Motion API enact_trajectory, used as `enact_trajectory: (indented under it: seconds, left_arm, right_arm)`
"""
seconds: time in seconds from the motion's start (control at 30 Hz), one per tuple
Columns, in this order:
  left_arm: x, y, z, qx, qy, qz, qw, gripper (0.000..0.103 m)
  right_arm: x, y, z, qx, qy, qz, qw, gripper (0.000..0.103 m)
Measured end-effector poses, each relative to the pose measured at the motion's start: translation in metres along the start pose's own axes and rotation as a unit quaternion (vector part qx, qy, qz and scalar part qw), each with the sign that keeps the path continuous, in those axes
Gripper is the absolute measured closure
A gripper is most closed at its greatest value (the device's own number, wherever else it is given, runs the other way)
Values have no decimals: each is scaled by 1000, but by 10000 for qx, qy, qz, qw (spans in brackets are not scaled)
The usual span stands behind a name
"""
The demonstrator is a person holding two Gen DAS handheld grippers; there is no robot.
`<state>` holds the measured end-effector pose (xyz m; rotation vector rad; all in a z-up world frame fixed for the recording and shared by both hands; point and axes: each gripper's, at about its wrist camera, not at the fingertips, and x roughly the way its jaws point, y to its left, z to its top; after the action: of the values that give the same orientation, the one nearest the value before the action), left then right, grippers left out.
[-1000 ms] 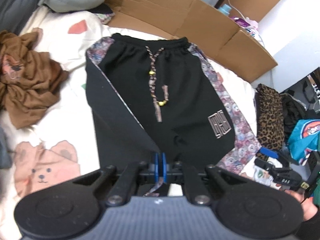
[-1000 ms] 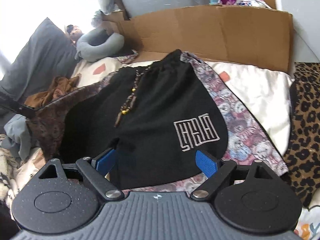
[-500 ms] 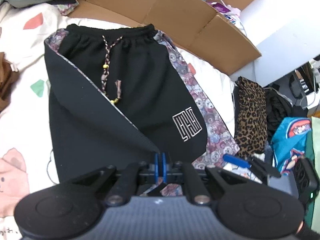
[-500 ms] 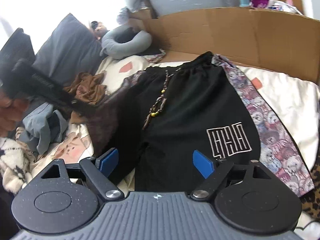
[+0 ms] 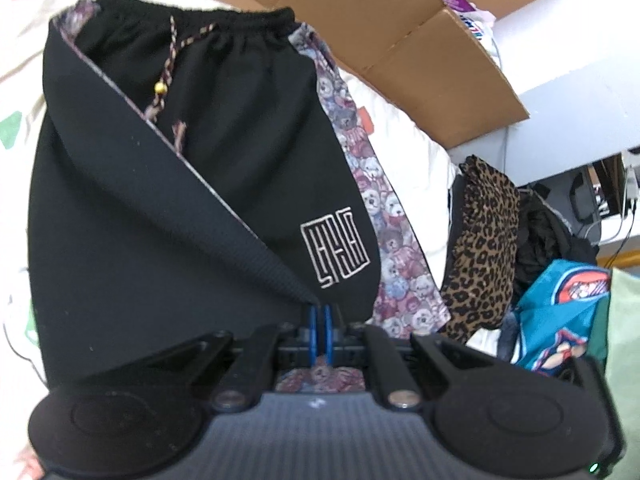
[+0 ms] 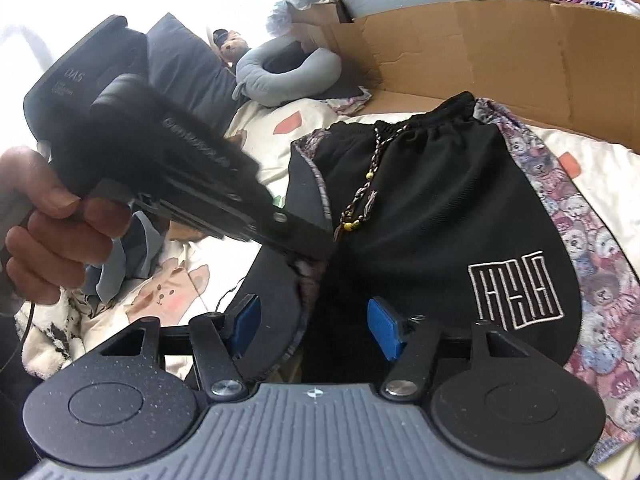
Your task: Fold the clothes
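Shorts [image 5: 248, 152] lie flat on the bed [image 5: 404, 152], waistband far, beside the cardboard box [image 5: 400, 28]. Left claw [image 5: 319, 330] is clamped together on a hem corner and holds it lifted, so the left half hangs as a diagonal flap over the middle. Right claw [image 6: 314, 330] sits at the near hem; its jaws are closing, with the drooping edge of the flap between the pads [image 6: 384, 330], not yet pinched.

Step in hand, by my reading: fold the left half onto the right.
- Let the right claw catch only the flap's edge, not the layer beneath.
- Carry both corners across level, keep the crease taut.
- Keep the drawstring [image 5: 166, 80] inside the fold.
- Line up hems before release.
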<state>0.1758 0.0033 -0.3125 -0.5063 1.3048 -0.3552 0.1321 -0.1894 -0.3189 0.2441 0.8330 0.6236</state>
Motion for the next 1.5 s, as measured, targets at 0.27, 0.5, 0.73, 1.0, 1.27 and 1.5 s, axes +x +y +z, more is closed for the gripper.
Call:
enact_trajectory:
  seconds: [0.27,0.5,0.73,1.0,1.27,1.5]
  left_arm:
    - [10,-11,-2,-114,59,-67,9999,99]
    - [13,-16,-6,-74,127,-72,9999,99]
    - [11,-21,-10,156,127,-138,9997,97]
    - [-8,-9,-15,393,-196,-136,9989,71]
    - [-13,32,-22,630,-467,669,9947,60]
    - [1,69,-30,509,-221,1041,9930,54]
  right_arm:
    - [24,1,-2,4,128,-159,9998,58]
    - [28,-2,-1,154,46,-305,9994,80]
    - [23,-6,-4,244,-38,-424,9988,101]
    - [-2,-26,-4,655,-296,-495,9962,102]
    - [-14,-40,-7,922,-364,-649,9930,102]
    - [-22,-52,-18,1085,-281,-919,9894,102]
